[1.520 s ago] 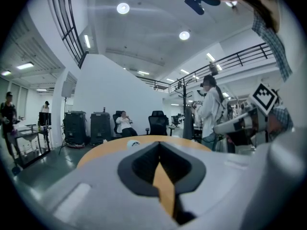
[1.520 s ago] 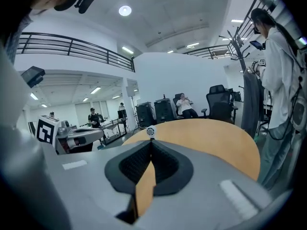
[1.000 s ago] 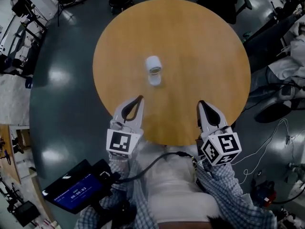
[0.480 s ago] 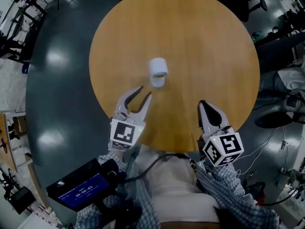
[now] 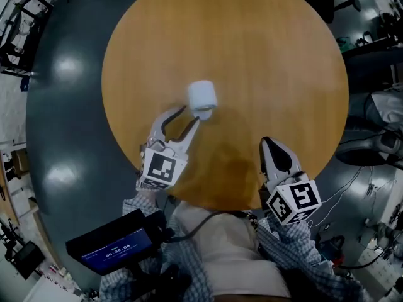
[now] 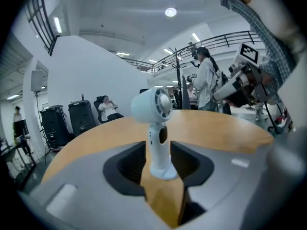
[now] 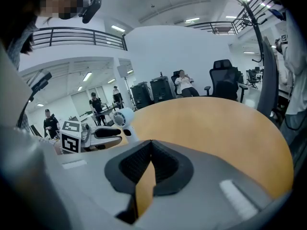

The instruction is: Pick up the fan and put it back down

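A small white hand fan [image 5: 203,98] stands upright on its base on the round wooden table [image 5: 271,55]. My left gripper [image 5: 189,114] reaches it from the near side, and its jaws are opening. In the left gripper view the fan's handle [image 6: 158,147] stands between the two jaw tips with gaps on both sides, so nothing presses on it. My right gripper [image 5: 269,145] is over the table's near edge to the right, shut and empty, its tips meeting [image 7: 151,145]. From there the fan [image 7: 123,119] and the left gripper [image 7: 103,134] show at the left.
The table stands on a dark glossy floor. A handheld unit with a lit screen [image 5: 116,247] hangs below my left arm. Office chairs and cables [image 5: 371,137] lie off the table's right. People and black equipment cases [image 6: 72,121] stand in the background.
The left gripper went from shut to open and moved forward until its tips flank the fan. Both grippers came down toward the table; the right stayed shut.
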`<control>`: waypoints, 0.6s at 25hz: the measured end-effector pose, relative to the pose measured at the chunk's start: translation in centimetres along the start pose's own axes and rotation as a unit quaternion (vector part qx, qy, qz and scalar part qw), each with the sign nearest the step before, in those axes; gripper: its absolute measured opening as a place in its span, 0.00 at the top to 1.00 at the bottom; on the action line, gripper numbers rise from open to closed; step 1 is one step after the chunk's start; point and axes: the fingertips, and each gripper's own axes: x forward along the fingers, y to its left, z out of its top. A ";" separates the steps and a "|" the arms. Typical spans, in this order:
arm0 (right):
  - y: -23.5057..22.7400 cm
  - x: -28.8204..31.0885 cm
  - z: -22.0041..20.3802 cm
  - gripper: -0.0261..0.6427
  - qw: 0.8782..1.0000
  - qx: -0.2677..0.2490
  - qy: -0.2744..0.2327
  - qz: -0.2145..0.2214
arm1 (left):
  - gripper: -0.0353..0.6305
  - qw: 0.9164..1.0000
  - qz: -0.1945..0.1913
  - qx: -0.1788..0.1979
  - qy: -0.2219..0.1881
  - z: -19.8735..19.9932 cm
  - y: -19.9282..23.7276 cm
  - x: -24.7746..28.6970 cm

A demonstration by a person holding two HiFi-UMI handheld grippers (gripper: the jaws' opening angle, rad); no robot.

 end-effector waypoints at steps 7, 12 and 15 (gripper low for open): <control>-0.9 -0.5 -1.6 0.96 1.000 0.004 0.017 -0.012 | 0.70 1.000 -0.019 0.020 -0.010 1.1 -0.3 1.9; -2.2 0.8 -2.5 0.96 1.000 0.010 0.023 -0.015 | 0.69 0.999 -0.039 0.026 -0.022 1.6 -0.7 4.5; -2.8 0.6 -3.1 0.96 0.999 0.011 0.028 -0.020 | 0.69 0.998 -0.042 0.028 -0.033 2.5 -1.1 5.2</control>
